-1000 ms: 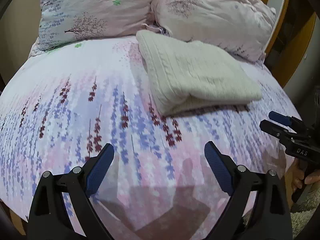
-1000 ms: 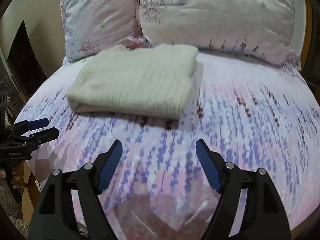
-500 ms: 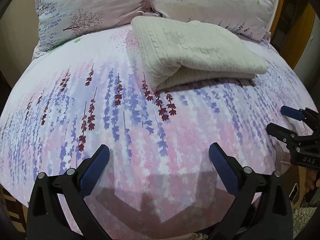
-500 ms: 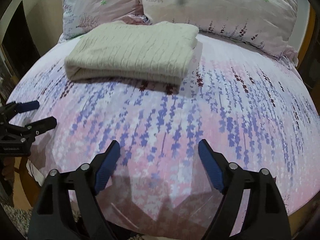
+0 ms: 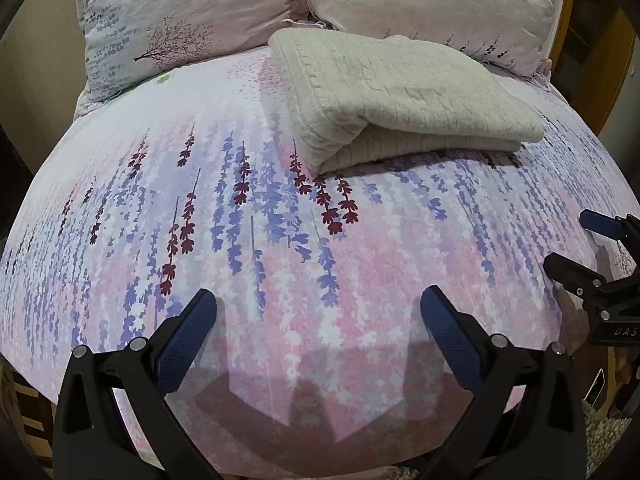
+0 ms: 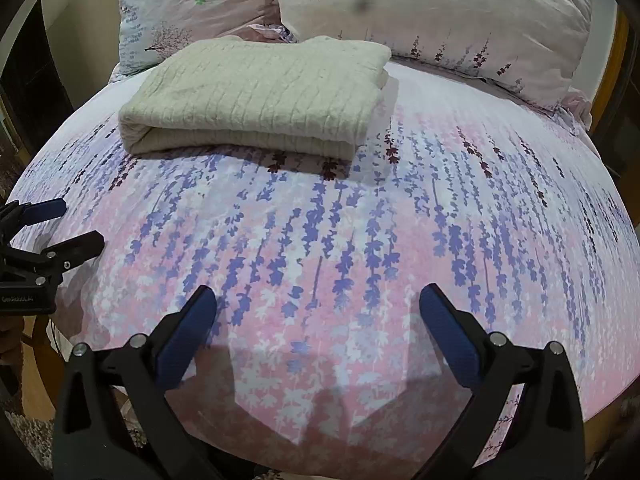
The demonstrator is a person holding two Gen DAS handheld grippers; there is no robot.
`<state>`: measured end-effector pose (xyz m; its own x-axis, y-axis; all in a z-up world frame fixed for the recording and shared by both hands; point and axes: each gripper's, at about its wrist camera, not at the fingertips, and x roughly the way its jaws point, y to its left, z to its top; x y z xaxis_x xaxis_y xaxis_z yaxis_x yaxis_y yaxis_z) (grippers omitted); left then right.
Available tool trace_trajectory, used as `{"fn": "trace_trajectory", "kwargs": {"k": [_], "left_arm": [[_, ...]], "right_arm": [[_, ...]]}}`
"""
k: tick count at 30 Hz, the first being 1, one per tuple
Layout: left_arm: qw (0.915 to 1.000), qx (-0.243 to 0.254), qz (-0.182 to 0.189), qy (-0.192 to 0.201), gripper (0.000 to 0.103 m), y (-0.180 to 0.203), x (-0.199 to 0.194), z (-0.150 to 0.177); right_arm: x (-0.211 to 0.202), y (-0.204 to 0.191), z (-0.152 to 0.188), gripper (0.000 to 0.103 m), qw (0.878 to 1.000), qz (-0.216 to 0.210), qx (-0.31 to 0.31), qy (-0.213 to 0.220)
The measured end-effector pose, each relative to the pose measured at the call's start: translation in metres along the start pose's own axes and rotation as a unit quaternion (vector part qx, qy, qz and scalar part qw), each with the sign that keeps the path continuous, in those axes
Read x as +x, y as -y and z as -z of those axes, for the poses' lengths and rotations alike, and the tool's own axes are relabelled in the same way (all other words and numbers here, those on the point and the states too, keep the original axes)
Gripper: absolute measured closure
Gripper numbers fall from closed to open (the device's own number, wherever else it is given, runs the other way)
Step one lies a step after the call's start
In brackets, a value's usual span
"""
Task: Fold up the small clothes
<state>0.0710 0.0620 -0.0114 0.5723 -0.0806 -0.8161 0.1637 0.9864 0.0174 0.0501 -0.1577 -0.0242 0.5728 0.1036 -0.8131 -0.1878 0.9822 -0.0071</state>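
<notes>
Both of our hand-held grippers are spread wide and hold nothing: the left hand-held gripper (image 5: 318,312) and the right hand-held gripper (image 6: 318,312) hover above the near edge of the bed, each a black plastic clamp frame with silver rivets and blue, finely cross-hatched rubber pads (image 5: 186,340). Each casts an angular shadow on the cloth beneath it. We see the folded cream cable-knit sweater (image 5: 400,96) lying flat at the far side of the bed, a thick rectangular bundle with ribbed vertical cables, its rounded fold facing us. It sits well apart from both grippers, its far edge just beside the two pillows. The bedsheet (image 6: 360,240) is smooth, taut cotton, fading from white to pink and printed with hanging strands of purple, lilac and maroon flowers. The two plump pillows (image 6: 440,12) wear crinkled pale pink covers with tree prints and small green blossoms. A wooden bed frame (image 5: 600,80) curves behind them, and a plain beige wall (image 6: 92,4) stands at the left.
</notes>
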Motion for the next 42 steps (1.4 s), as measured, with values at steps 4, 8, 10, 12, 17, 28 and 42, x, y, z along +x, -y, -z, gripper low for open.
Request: {"fn": "trace_trajectory", "kwargs": {"k": [4,8,10,12,17,28,42], "left_arm": [[1.0000,0.000,-0.001,0.001,0.001,-0.0010,0.0005,-0.0005],[1.0000,-0.001,-0.002,0.002,0.001,-0.0004,0.0005,0.0003],[1.0000,-0.001,-0.002,0.002,0.001,-0.0001,0.0006,0.0005],[1.0000,-0.002,-0.003,0.002,0.001,0.0003,0.0005,0.0010],[1.0000,-0.006,-0.006,0.002,0.001,0.0005,0.0006,0.0010],[1.0000,-0.005,-0.005,0.003,0.001,-0.0001,0.0010,0.0005],[1.0000,-0.006,-0.006,0.003,0.001,-0.0001,0.0007,0.0002]], "right_arm": [[-0.0002,0.0011,0.0000,0.002,1.000,0.001,0.001,0.000],[0.0000,0.0011,-0.0006,0.002,1.000,0.002,0.002,-0.001],[0.0000,0.0014,-0.0007,0.002,1.000,0.003,0.003,-0.001],[0.0000,0.0014,-0.0008,0.002,1.000,0.003,0.004,-0.002],[-0.0001,0.0012,-0.0007,0.002,1.000,0.005,0.007,-0.003],[-0.0002,0.0010,-0.0002,0.002,1.000,0.004,0.005,-0.002],[-0.0004,0.0008,0.0002,0.002,1.000,0.004,0.005,-0.001]]}}
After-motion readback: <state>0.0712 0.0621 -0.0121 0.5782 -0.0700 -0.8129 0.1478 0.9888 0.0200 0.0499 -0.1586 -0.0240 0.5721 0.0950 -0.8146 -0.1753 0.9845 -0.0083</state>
